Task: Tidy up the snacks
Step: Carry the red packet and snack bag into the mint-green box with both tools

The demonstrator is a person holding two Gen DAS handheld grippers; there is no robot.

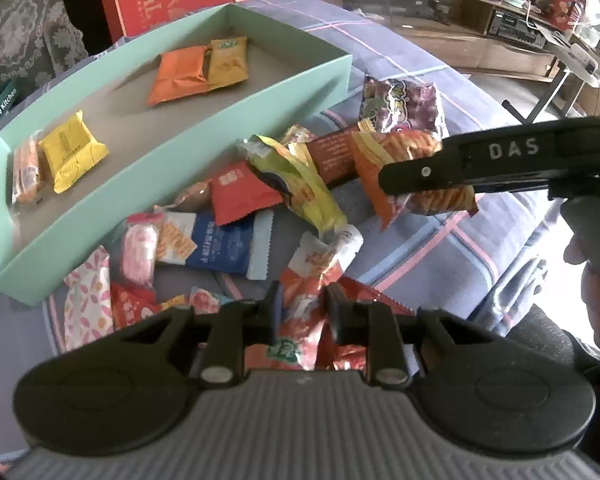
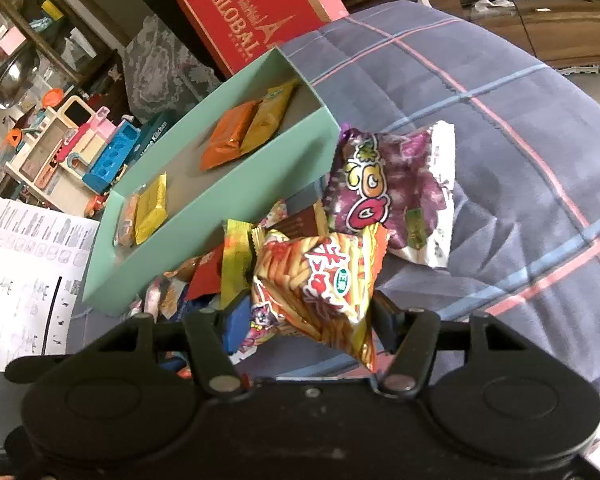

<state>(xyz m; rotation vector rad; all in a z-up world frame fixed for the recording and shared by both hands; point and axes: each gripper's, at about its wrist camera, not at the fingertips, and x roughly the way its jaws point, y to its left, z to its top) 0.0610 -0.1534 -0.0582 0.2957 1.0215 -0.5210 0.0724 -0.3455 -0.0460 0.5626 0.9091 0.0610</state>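
We have both jaws gripping: left gripper (image 1: 302, 312) on red-white packet (image 1: 320, 268), right gripper (image 2: 310, 320) on fries bag (image 2: 320, 280), teal tray (image 1: 236, 128) lying far-left of both, left hand nearer.

Snack pile (image 1: 260, 216) on blanket (image 1: 440, 256) beside tray (image 1: 204, 140) (four packets inside)

A red box (image 2: 252, 12) printed GLOBAL stands on the plaid blanket (image 2: 500, 128). Left of the box sit a grey patterned cushion (image 2: 156, 68), colourful toys (image 2: 80, 148) and a printed sheet (image 2: 24, 272).
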